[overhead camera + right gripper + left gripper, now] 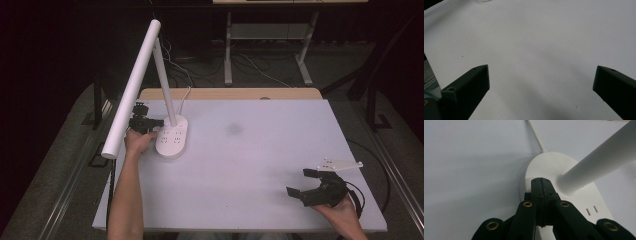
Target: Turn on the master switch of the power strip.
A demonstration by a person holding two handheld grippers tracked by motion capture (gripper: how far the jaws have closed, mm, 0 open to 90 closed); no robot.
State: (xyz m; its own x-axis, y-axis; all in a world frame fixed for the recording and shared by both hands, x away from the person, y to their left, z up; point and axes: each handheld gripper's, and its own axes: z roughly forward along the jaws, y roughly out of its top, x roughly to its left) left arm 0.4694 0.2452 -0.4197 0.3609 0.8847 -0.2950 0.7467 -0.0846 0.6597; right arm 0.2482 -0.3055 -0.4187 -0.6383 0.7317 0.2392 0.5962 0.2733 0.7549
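A white desk lamp stands at the table's left, its oval base [172, 139] carrying several socket slots, its stem [165, 82] rising to a long tube head [132, 87]. My left gripper [159, 123] is shut, its jaws pressed together with nothing between them, tips over the base [549, 167] close beside the stem's foot [574, 183]. Whether the tips touch the base I cannot tell. At the near right corner my right gripper [300, 182] is open above bare table, and its jaws stand wide apart in the right gripper view [541, 80].
The white table top [250, 165] has a wooden strip [230, 93] along its far edge. The lamp's cable [535, 133] runs off the back. Dark floor, cables and a desk frame [270, 45] lie beyond. A white plate [340, 163] sits on the right gripper.
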